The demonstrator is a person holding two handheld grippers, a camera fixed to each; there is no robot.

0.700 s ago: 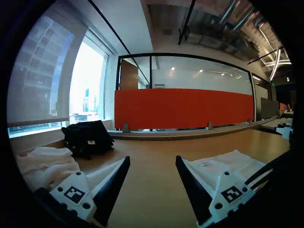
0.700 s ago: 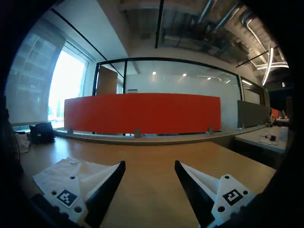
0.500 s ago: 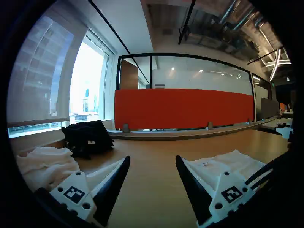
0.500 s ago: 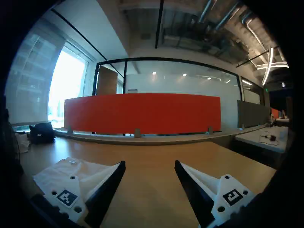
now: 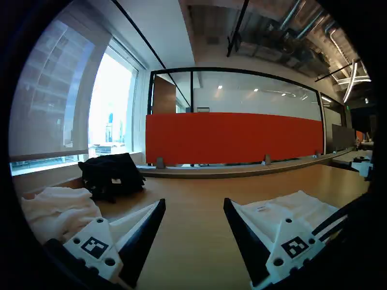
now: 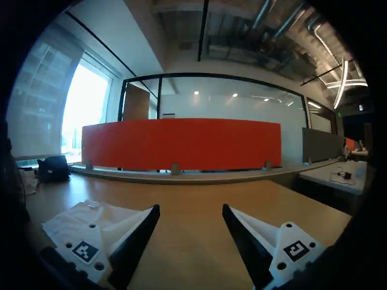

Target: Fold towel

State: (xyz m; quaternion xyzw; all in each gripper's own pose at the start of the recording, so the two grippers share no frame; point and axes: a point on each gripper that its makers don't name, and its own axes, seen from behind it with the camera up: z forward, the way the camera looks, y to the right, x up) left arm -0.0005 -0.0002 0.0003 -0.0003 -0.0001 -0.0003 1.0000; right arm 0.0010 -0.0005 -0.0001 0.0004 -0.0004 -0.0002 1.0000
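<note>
There are two grippers, the left gripper [image 5: 193, 200] and the right gripper [image 6: 190, 207]. Each has two fingers [image 5: 140, 232] and two square markers [image 5: 94, 246]. One flat towel [image 5: 290, 208] lies between the two grippers. One crumpled white cloth [image 5: 58, 210] sits left of the left gripper, and one black bundle [image 5: 111, 176] lies ahead of it to the left. One red panel [image 5: 232, 137] stands ahead, with three brackets [image 5: 159, 162] at its foot.

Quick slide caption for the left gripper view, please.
Open left hand-held gripper over wooden table; flat white towel at right, crumpled white cloth and black bundle at left.
</note>
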